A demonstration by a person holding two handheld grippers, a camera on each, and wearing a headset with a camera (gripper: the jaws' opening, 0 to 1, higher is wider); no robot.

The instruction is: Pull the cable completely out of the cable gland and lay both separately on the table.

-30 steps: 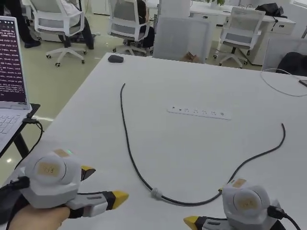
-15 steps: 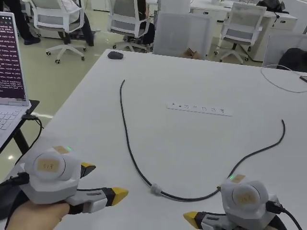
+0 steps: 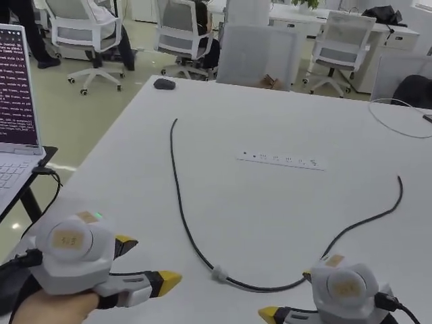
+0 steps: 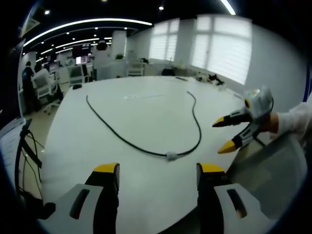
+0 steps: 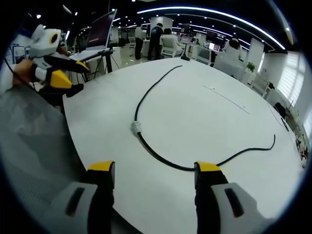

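Low in our head view, gland on cable between left gripper and right gripper, both spread, empty.

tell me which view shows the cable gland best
The right gripper view: the cable gland looks largest there, unobstructed, on the black cable. The head view and left gripper view show it as a smaller pale lump.

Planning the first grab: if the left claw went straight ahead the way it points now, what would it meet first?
Probably the grey cable gland on the black cable. It lies nearly centred ahead of the open left claw, though the depth and the claw's height are hard to judge.
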